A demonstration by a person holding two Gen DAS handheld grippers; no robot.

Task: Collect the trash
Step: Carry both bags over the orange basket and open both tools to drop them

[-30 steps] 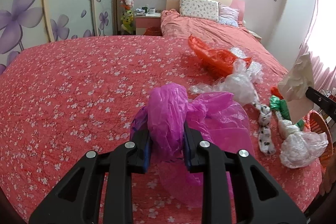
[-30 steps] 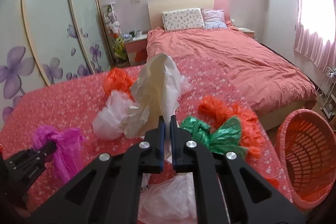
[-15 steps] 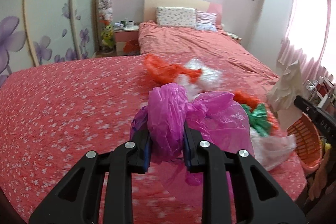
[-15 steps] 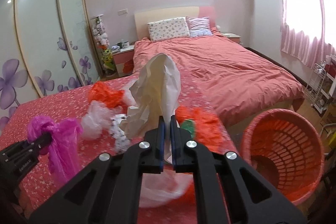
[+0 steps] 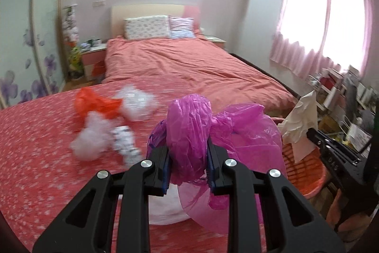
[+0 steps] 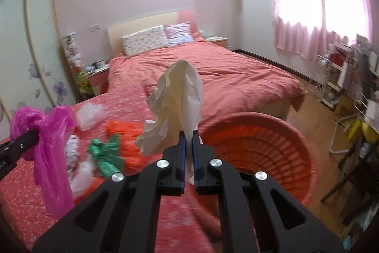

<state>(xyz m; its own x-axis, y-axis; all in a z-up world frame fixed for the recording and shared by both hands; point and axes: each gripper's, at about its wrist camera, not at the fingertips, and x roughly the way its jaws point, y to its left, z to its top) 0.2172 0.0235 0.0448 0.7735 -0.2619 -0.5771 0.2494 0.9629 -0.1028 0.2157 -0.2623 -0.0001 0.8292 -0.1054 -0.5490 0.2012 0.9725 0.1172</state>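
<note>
- Left wrist view: the left gripper [image 5: 188, 158] is clenched on a bunched magenta plastic bag [image 5: 189, 132]. The bag bulges above the pads and its loose film hangs down to the right of the fingers.
- Right of this tool and slightly ahead, the orange laundry basket [image 5: 305, 172] shows only in part, behind the magenta film.
- Over that basket, the right gripper [image 5: 308, 132] enters from the right edge, carrying crumpled cream paper [image 5: 300, 120].
- Ahead and to the left of the tool, loose trash lies on the flowered red bedspread [image 5: 35, 158]: an orange plastic bag [image 5: 92, 103], clear plastic wrap [image 5: 137, 103], a whitish bag [image 5: 92, 139] and a black-and-white patterned piece [image 5: 125, 144]. All are motion-blurred.
- Directly beneath the fingers lies a pale bag [image 5: 165, 208].

- Right wrist view: the right gripper [image 6: 188, 141] is closed tight on the crumpled cream paper [image 6: 177, 106], which stands upright above the pads.
- Just ahead and to the right of the fingers, the orange laundry basket [image 6: 272, 153] stands with its mouth up, beside the bed edge.
- Far left, the left gripper [image 6: 33, 134] holds the magenta plastic bag [image 6: 49, 146], which dangles over the bedspread [image 6: 23, 193].
- Between the two tools lie a green plastic bag [image 6: 106, 155], orange plastic [image 6: 125, 134], clear wrap [image 6: 90, 115] and the patterned piece [image 6: 72, 151].
</note>
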